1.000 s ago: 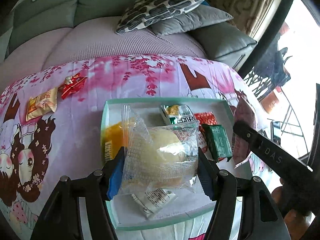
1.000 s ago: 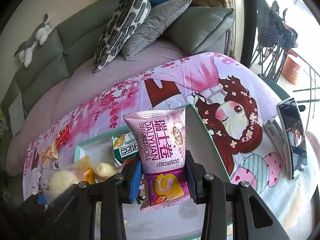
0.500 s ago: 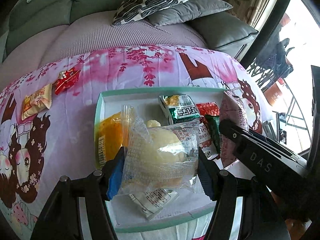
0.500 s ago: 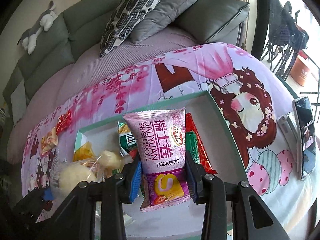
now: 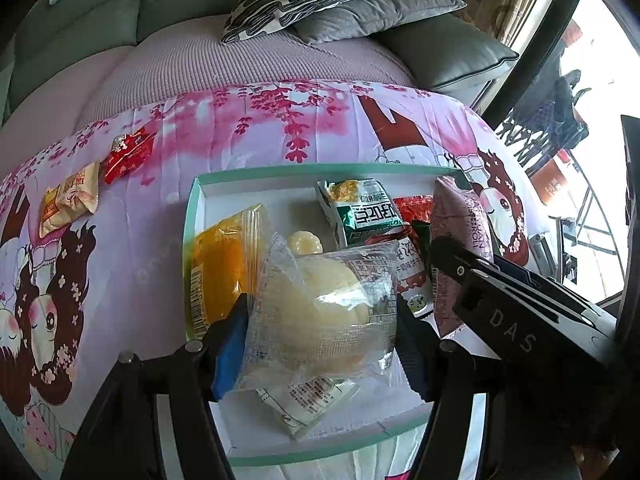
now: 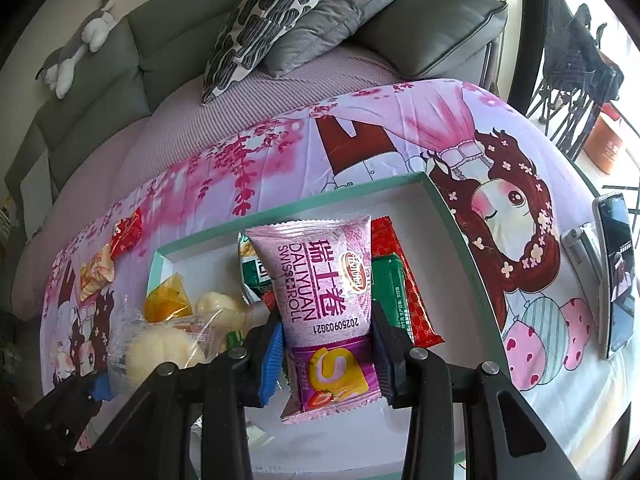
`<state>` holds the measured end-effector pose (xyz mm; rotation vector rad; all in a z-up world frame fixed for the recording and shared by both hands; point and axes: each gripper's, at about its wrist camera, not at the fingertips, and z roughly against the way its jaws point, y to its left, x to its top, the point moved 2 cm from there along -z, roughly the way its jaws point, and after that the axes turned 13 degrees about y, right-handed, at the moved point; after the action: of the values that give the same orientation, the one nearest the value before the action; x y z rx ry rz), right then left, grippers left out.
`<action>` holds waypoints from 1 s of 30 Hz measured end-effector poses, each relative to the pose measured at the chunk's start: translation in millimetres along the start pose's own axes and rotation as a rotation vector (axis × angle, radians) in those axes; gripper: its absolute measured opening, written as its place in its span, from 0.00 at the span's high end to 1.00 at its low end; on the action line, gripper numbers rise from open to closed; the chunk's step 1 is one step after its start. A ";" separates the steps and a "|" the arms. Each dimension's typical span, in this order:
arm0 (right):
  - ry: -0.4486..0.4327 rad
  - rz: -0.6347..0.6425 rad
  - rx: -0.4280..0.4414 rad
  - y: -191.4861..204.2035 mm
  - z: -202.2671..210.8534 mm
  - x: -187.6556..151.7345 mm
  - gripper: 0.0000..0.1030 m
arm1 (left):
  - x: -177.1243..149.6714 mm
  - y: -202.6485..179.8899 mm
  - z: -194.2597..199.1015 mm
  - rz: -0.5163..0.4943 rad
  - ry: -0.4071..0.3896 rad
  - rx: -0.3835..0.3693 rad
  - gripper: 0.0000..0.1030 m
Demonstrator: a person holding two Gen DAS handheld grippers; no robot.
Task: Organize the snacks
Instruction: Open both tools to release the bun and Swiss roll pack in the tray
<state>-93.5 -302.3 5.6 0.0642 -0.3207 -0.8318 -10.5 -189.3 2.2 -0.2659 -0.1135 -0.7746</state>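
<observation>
A white tray with a teal rim [image 5: 256,171] [image 6: 448,216] lies on the pink cartoon cloth. My left gripper [image 5: 322,332] is shut on a clear-wrapped pale bun [image 5: 324,308] [image 6: 160,350], held over the tray's near left part. My right gripper [image 6: 328,354] is shut on a pink Swiss roll packet [image 6: 324,280] [image 5: 460,224], held over the tray's right side. Inside the tray lie an orange packet [image 5: 218,256], a green and white packet [image 5: 362,208], a red bar [image 6: 404,276], a green bar [image 6: 390,292] and a small white packet [image 5: 308,400].
Two loose snacks lie on the cloth left of the tray: a red packet [image 5: 128,156] and a yellow-orange packet [image 5: 70,202]. A phone [image 6: 616,272] lies at the table's right edge. Behind the table stands a sofa with cushions [image 6: 272,12] and a plush toy [image 6: 80,44].
Both grippers have come closer over the tray with their packets still gripped. The right gripper and its pink packet have moved in beside the left one.
</observation>
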 end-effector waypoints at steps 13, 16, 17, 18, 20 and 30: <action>0.027 -0.026 0.010 -3.6 -6.5 -0.8 0.46 | 0.5 -0.1 -3.0 0.001 0.016 0.006 0.25; 0.031 -0.027 0.012 -3.4 -7.1 -0.8 0.45 | 0.5 0.6 -3.7 0.000 0.019 0.012 0.24; 0.032 -0.028 0.012 -3.3 -7.4 -0.7 0.44 | 0.3 0.7 -3.6 0.000 0.020 0.013 0.24; 0.033 -0.028 0.010 -3.3 -7.7 -0.7 0.40 | 0.3 0.8 -3.5 0.000 0.019 0.015 0.24; 0.031 -0.030 0.004 -3.6 -7.2 -0.7 0.37 | 0.2 1.3 -2.5 0.000 0.016 0.014 0.23; 0.007 -0.069 -0.009 -11.8 -2.5 1.0 0.31 | 1.4 7.0 4.9 0.014 -0.007 0.025 0.12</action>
<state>-100.5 -311.1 1.4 0.0698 -0.3095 -0.9014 -4.6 -184.1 5.9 -0.2458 -0.1277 -0.7582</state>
